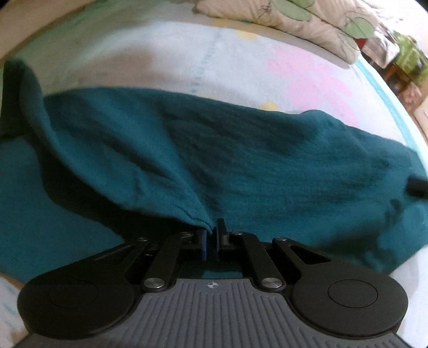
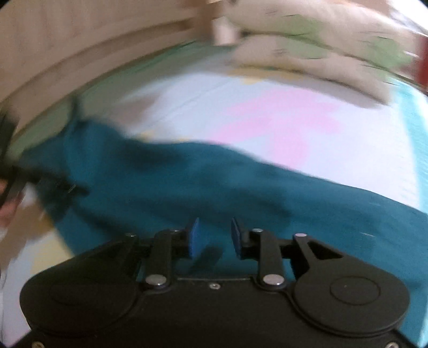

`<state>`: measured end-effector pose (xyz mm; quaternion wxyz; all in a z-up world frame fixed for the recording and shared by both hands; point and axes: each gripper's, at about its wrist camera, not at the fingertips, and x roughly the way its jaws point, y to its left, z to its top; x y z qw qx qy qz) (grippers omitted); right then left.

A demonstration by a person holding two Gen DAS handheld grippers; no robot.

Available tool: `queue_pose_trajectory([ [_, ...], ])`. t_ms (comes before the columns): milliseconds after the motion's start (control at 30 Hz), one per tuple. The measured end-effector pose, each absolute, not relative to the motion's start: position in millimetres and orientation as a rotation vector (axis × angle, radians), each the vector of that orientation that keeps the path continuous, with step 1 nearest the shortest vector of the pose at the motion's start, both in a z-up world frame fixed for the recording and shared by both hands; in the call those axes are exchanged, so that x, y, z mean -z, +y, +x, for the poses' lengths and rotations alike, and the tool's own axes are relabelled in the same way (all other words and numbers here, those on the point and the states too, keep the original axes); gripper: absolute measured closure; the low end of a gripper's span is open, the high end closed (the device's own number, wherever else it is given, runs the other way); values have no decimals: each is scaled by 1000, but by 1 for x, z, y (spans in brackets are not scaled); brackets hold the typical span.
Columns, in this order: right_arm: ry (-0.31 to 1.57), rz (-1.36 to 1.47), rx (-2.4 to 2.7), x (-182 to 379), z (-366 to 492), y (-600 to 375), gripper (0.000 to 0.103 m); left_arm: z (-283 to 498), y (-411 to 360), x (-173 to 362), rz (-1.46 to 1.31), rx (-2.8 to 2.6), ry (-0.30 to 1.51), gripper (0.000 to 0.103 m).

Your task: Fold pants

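We see a bed (image 1: pixel 160 53) under a pale sheet with pink and yellow patches. Teal pants (image 1: pixel 240 160) lie across it, and leaf-print pillows (image 1: pixel 307 24) are piled at its far edge.

No readable text, label, brand or number appears in either wrist view; only a small round crosshair mark (image 1: pixel 213 285) stands on the left gripper's ribbed grey body.

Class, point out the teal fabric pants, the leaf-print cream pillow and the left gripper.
teal fabric pants (image 1: pixel 240 160), left wrist view, middle of the cloth.
leaf-print cream pillow (image 1: pixel 307 24), left wrist view, its top face.
left gripper (image 1: pixel 211 235), left wrist view, between its fingertips.
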<state>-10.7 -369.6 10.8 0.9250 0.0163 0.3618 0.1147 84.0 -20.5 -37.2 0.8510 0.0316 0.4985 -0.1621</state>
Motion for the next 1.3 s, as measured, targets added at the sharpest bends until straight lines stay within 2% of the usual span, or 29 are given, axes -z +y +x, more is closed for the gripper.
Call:
queue_pose_trajectory([
  [300, 739, 221, 292, 3, -32, -503, 57, 79, -21, 41, 93, 348, 1046, 97],
  [667, 773, 642, 275, 47, -38, -554, 53, 74, -25, 44, 128, 324, 1047, 97],
  [733, 737, 702, 268, 48, -38, -554, 63, 73, -25, 45, 130, 323, 1045, 97],
  [767, 716, 710, 273, 44, -38, -554, 86, 72, -24, 44, 127, 323, 1041, 97],
  [800, 698, 702, 279, 39, -38, -553, 90, 71, -23, 42, 119, 322, 1034, 97],
  [1100, 572, 598, 382, -39, -60, -539, 91, 17, -22, -18, 125, 421, 850, 97],
  [1133, 584, 556, 420, -43, -58, -536, 90, 10, -24, -20, 140, 436, 831, 97],
  [1167, 616, 515, 458, -43, -51, -533, 82, 5, -26, -19, 160, 451, 825, 97],
  [1233, 699, 487, 459, -34, -23, -537, 73, 1, -30, -6, 194, 454, 854, 97],
  [1267, 716, 492, 444, -28, -12, -541, 63, 3, -31, 4, 194, 445, 896, 97],
  [1300, 697, 498, 447, -24, -6, -544, 60, 8, -31, 12, 180, 435, 945, 97],
])
